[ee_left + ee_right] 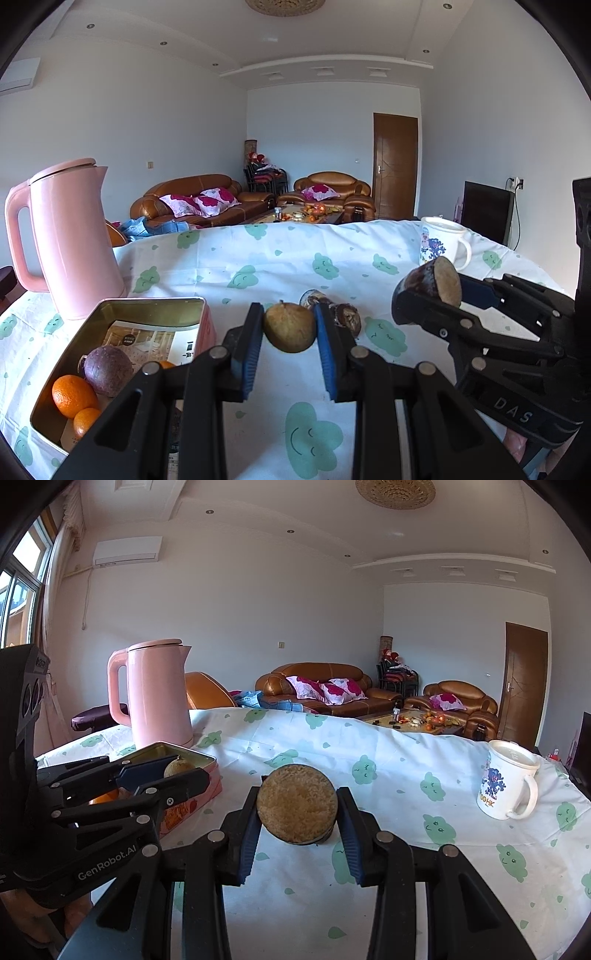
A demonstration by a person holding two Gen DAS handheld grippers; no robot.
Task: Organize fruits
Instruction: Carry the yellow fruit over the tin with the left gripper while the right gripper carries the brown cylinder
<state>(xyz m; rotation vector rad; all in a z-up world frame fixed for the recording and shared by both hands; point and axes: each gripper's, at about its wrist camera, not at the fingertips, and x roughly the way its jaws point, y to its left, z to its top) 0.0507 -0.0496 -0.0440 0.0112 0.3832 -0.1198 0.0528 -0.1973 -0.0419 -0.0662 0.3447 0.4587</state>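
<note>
You are holding one fruit in each gripper, both lifted clear of the cloud-print tablecloth point(280, 254). The left gripper point(290, 326) is clamping a small yellow-brown round fruit point(290, 326) between its blue pads point(249, 350). The right gripper point(297, 808) is clamping a cut fruit half point(297, 805), its tan cut face turned toward that camera and its dark skin behind.

In the left wrist view the open tin point(110, 317) is lying at 8 o'clock from the left gripper, already holding two oranges point(74, 395) and a purple fruit point(107, 371). Two darker pieces of fruit point(332, 306) are lying on the cloth just beyond the left gripper's right-hand pad. The pink kettle point(70, 243) is standing at 10 o'clock, just behind the tin; the white mug point(441, 240) is standing at 1 o'clock, well apart.

The step in hand appears to be carrying, not yet placing. Your next move likely calls for swinging the left gripper toward 8 o'clock over the tin's rim, lowering it, then parting the pads; the right follows, keeping clear of the left.
</note>
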